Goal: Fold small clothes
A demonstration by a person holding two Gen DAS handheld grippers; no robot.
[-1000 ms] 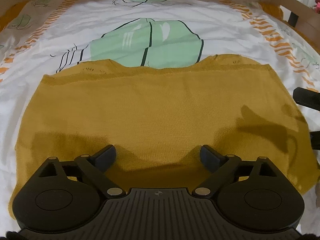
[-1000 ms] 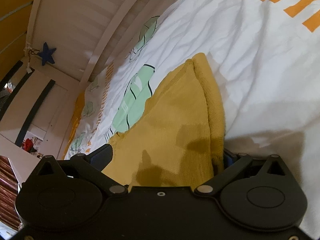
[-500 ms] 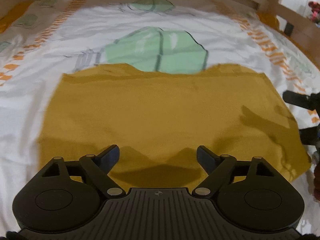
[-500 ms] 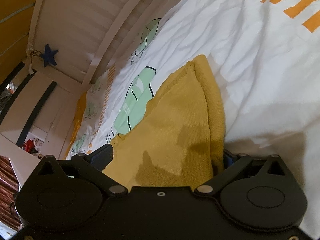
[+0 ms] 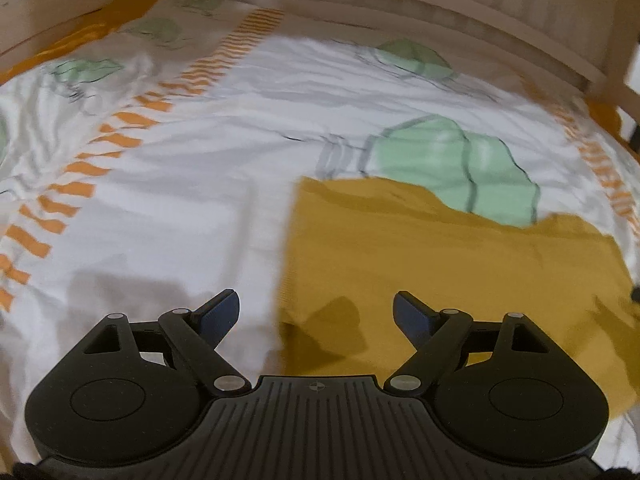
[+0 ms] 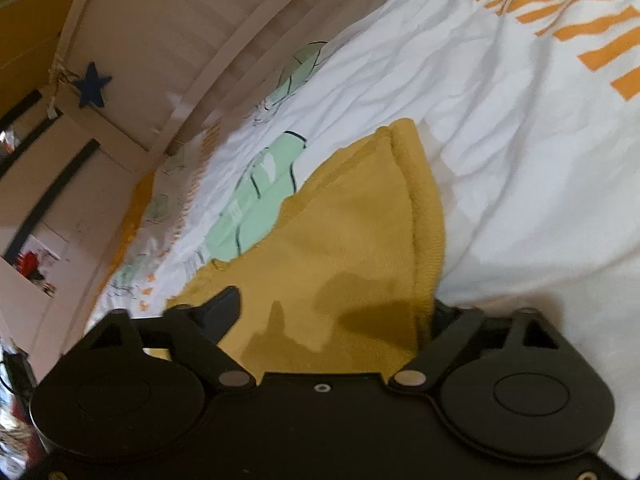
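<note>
In the left wrist view, the left gripper sat at lower centre with its 2 fingers spread wide and nothing between them, above the left edge of the mustard knit garment, which filled the lower right of the frame on the printed sheet. The frame was blurred.

In the right wrist view, the right gripper sat at the bottom, its fingers also wide, straddling the garment's folded right edge; the right finger was mostly hidden behind the cloth, so I could not tell whether it touched.

The likely risk was that closing on only 1 layer of that doubled edge would pull the fold apart, and that the empty left gripper, off to the side, would let the knit drag and bunch on the wrinkled sheet.

The surface was a soft bed with green leaf prints and orange stripes, ringed by a pale wooden rail; a blue star hung at upper left.
</note>
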